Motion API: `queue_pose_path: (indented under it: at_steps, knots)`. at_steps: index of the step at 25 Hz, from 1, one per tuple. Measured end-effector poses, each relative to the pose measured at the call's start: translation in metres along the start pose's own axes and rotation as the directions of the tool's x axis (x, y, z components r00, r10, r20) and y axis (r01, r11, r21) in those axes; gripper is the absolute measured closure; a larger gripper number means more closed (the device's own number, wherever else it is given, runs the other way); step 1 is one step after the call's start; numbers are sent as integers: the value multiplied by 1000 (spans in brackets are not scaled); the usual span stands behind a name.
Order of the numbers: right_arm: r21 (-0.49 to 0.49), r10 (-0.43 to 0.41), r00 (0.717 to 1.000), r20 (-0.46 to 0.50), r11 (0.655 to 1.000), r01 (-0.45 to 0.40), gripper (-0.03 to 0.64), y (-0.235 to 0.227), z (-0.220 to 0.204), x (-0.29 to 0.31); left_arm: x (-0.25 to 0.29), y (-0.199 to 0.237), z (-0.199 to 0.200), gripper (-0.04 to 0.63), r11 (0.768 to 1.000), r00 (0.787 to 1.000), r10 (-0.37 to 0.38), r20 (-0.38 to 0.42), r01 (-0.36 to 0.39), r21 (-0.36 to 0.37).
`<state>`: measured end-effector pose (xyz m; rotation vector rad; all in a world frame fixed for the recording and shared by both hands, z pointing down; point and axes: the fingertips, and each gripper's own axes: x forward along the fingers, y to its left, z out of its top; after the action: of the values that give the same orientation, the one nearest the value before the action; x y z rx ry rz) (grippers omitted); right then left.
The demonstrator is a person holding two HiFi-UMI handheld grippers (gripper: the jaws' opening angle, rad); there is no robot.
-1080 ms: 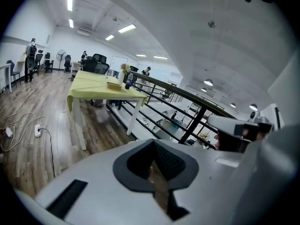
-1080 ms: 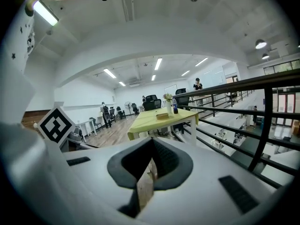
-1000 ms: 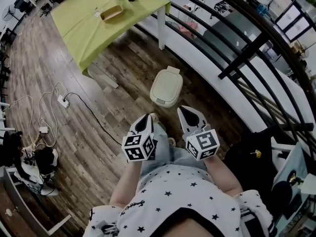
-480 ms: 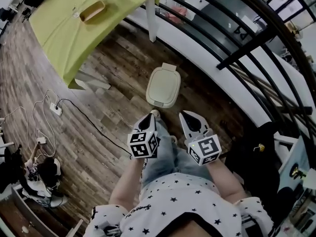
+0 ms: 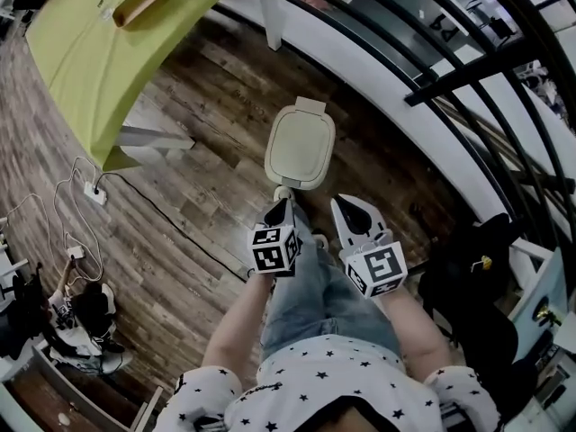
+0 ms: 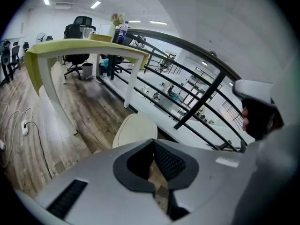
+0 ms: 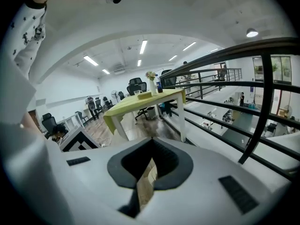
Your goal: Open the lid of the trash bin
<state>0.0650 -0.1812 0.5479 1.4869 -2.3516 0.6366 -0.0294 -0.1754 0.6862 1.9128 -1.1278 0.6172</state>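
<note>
The cream trash bin (image 5: 301, 147) stands on the wood floor beside the railing, with its lid down. My left gripper (image 5: 282, 207) is shut and empty, its tip just short of the bin's near edge. My right gripper (image 5: 343, 204) is also shut and empty, a little to the right of the bin and nearer me. In the left gripper view the bin (image 6: 135, 128) lies right beyond the left gripper (image 6: 153, 143), whose jaws are closed. The right gripper view has the right gripper (image 7: 151, 144) aimed past the bin at the green table (image 7: 140, 100); the bin is not in that view.
A green table (image 5: 99, 52) with a wooden tray (image 5: 137, 3) stands at the far left. A black railing (image 5: 468, 70) runs along the right. A power strip with cables (image 5: 94, 192) lies on the floor at left, and a black bag (image 5: 468, 282) sits at right.
The bin has come closer as I moved forward. My left gripper has pushed ahead to the bin's near edge. The right one has kept its place beside it. The lid stays down.
</note>
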Motion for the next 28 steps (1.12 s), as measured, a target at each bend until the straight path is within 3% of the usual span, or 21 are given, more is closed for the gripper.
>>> queue_pose_path:
  at_steps: [16,28]
  knots:
    - [56,-23,997,-74,998,27,623,-26,-66,56,106,51,-67,583,995,982,59,-182,-44,89]
    - [96,-54,995,-80,993,62,623,-41,-95,72,158,73,-111,583,992,967,69,-246,-39,123]
